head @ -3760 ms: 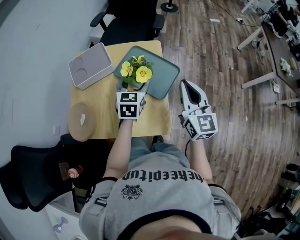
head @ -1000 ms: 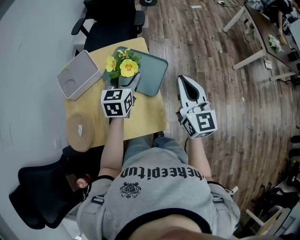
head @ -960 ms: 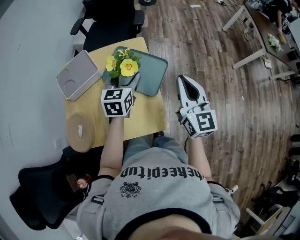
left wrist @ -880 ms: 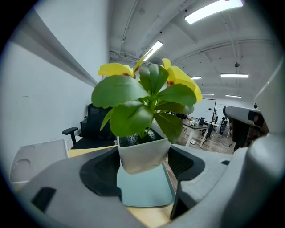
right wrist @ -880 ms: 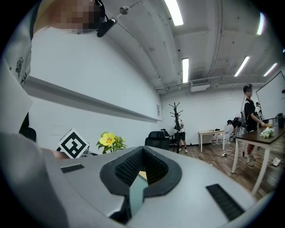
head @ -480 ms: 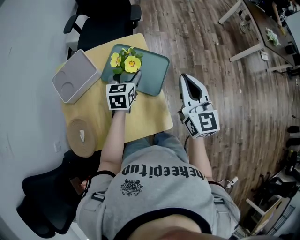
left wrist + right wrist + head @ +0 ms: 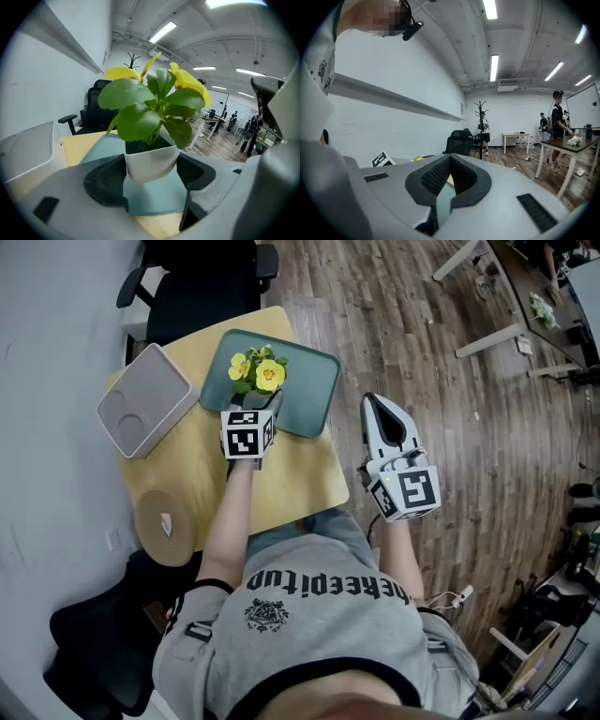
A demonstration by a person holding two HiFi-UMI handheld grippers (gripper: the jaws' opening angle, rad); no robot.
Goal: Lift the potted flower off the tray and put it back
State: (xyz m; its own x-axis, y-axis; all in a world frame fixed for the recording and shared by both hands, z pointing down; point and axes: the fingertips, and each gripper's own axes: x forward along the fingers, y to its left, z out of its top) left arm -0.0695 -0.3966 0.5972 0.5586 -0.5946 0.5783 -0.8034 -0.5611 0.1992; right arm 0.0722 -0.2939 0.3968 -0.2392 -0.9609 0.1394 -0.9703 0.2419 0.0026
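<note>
The potted flower (image 7: 258, 374), with yellow blooms and green leaves in a small white pot (image 7: 151, 161), is over the left part of the teal tray (image 7: 305, 395). My left gripper (image 7: 255, 401) reaches in from the near side and is shut on the pot; both dark pads (image 7: 104, 183) press its sides. Teal tray surface (image 7: 154, 197) shows just below the pot's base; I cannot tell if they touch. My right gripper (image 7: 380, 409) hangs over the floor to the right of the table, shut and empty, its pads (image 7: 433, 180) nearly meeting.
On the small yellow table (image 7: 281, 474) lie a grey square tray with a round recess (image 7: 145, 399) at the left and a round tan disc (image 7: 169, 521) at the near left. A black office chair (image 7: 202, 287) stands behind the table. Desks (image 7: 511, 296) stand far right.
My left gripper and the potted flower have gone down toward the tray and look smaller from above. The right gripper has stayed beside the table.
</note>
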